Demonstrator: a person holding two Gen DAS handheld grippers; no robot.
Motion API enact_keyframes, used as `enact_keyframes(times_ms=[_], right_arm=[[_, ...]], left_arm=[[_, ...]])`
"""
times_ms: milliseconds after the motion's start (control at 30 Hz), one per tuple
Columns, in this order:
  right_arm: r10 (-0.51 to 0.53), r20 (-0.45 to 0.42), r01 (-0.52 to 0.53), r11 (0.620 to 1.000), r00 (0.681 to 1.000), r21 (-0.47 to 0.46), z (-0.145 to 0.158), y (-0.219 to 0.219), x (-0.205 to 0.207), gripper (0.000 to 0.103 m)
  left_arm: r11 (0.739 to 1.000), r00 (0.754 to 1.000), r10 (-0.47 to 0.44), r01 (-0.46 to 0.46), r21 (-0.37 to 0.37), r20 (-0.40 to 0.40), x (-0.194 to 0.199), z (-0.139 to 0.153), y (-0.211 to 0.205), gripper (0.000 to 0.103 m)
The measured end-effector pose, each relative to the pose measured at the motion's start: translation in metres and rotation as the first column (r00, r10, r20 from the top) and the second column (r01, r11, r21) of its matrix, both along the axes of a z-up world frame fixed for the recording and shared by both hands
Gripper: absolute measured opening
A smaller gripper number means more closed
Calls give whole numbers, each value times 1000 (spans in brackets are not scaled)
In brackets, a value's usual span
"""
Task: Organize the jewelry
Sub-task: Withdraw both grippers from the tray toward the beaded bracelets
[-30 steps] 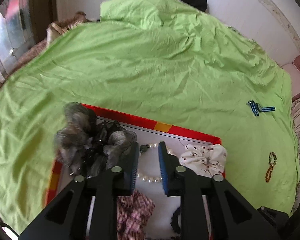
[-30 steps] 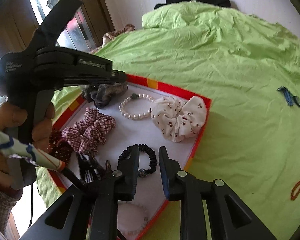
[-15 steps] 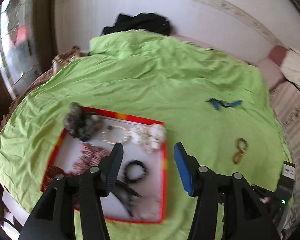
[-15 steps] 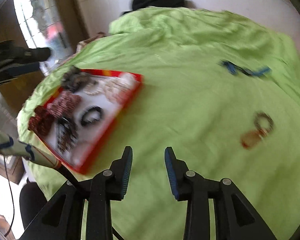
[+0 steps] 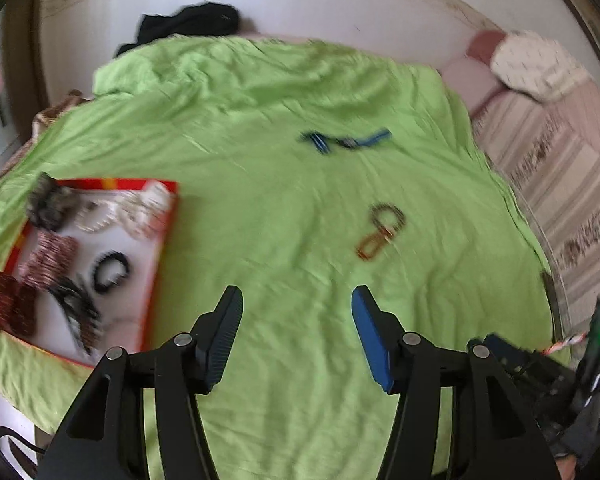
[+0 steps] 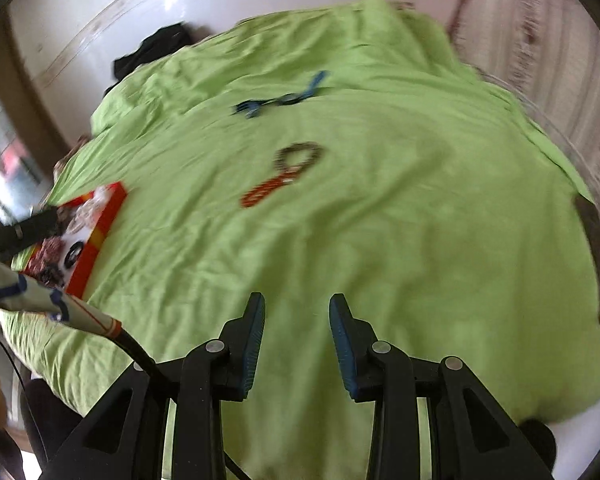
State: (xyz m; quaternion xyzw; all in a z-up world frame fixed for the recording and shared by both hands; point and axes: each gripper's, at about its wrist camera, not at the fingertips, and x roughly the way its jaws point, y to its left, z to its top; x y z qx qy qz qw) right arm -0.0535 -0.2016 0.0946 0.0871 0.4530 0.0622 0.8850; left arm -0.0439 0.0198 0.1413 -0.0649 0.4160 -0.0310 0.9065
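- bed [image 5: 284,208]: covered by a wrinkled lime-green sheet; carries every item listed below.
- red-rimmed tray [image 5: 162,236]: lies flat on the sheet at the bed's left edge; white base, holds scrunchies and bracelets.
- blue strap [image 5: 346,141]: lies on the sheet toward the far edge, well apart from the tray.
- linked bracelets [image 5: 380,230]: an orange loop joined to a darker beaded loop, on the sheet nearer the right edge, between the blue strap and the near edge.
- black garment [image 5: 188,26]: at the far left corner.
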Motion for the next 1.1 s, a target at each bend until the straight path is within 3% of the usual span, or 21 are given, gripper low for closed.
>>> enact_keyframes(times_ms=[300,633,1100], right_arm=[[-91,-13,91,995,996,46,-7,-42,-13,36],[-85,-36,87,994,996,63,-26,-47,-11,36],[-190,-76,193,981,979,36,-40,-98,-5,37]], left_arm=[[996,997,-73,74,44,-22,-8,-11,-43,56],[998,999,-26,28,58,-44,3,-24,-42,56],[999,996,-40,43,31,-85,36,-49,-67,56]])
